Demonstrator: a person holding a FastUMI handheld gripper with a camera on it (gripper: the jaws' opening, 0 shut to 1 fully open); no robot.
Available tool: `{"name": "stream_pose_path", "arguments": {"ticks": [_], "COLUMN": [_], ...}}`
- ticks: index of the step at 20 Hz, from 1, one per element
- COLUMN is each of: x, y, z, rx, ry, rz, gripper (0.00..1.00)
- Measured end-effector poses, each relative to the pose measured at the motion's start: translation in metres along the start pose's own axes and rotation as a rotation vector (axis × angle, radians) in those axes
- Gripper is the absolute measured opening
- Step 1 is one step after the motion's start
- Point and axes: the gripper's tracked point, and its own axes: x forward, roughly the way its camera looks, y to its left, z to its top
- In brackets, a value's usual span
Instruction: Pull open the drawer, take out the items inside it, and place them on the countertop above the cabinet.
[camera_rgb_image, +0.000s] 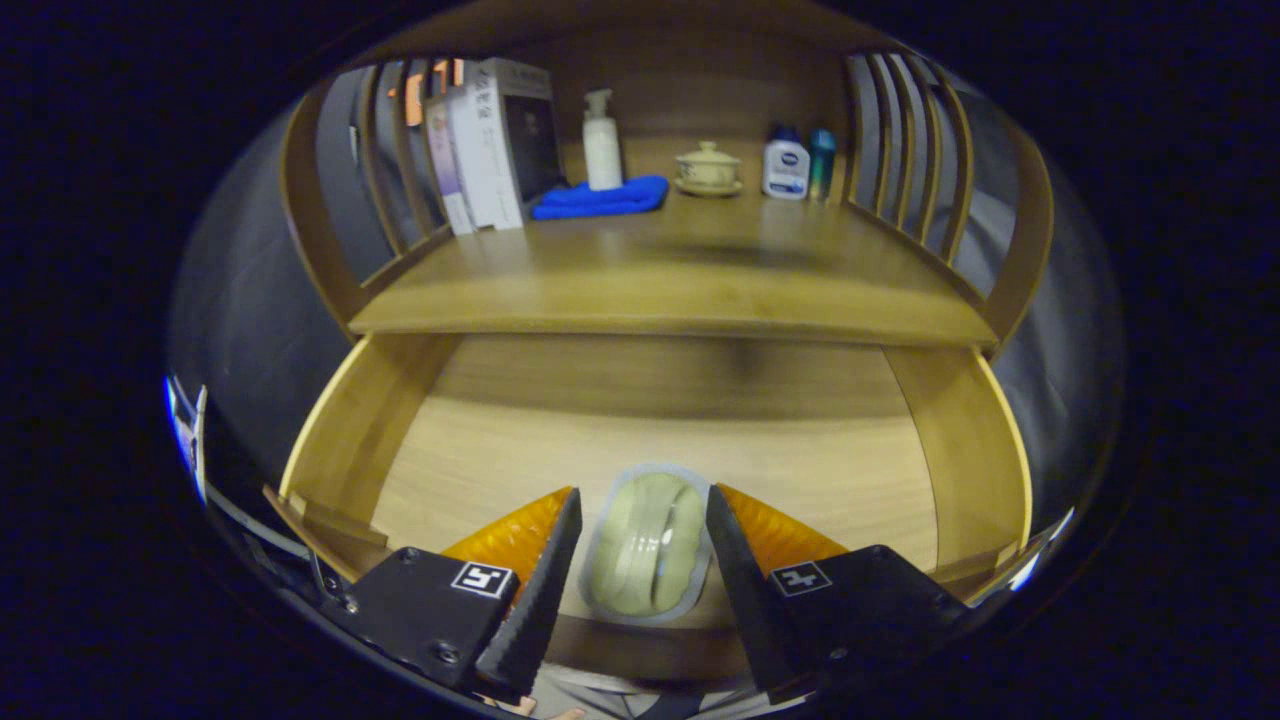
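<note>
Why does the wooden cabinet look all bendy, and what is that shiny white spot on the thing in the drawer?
In the gripper view, the fisheye lens bows the wooden countertop and the open wooden drawer. The white spot is lamp glare on the pale green oval item in clear wrapping, lying between the open tongs. A soft shadow darkens the drawer's back, and the countertop's front edge looks slightly blurred.

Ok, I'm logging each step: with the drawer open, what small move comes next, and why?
Probably close the gripper on the plastic-wrapped item. The drawer is already pulled out, and the item lies between the open fingers, which flank it without clearly pressing on it. The countertop is beyond it.
</note>
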Motion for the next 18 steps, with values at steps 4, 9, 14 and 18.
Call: {"name": "stream_pose_path", "arguments": {"ticks": [4, 9, 14, 18], "x": [0.010, 0.016, 0.019, 0.023], "y": [-0.003, -0.001, -0.002, -0.004], "z": [-0.012, -0.014, -0.017, -0.015], "rx": [0.017, 0.003, 0.011, -0.005], "ry": [0.076, 0.081, 0.098, 0.083], "rz": [-0.003, 0.009, 0.027, 0.036], "gripper": [0.76, 0.65, 0.48, 0.28]}}
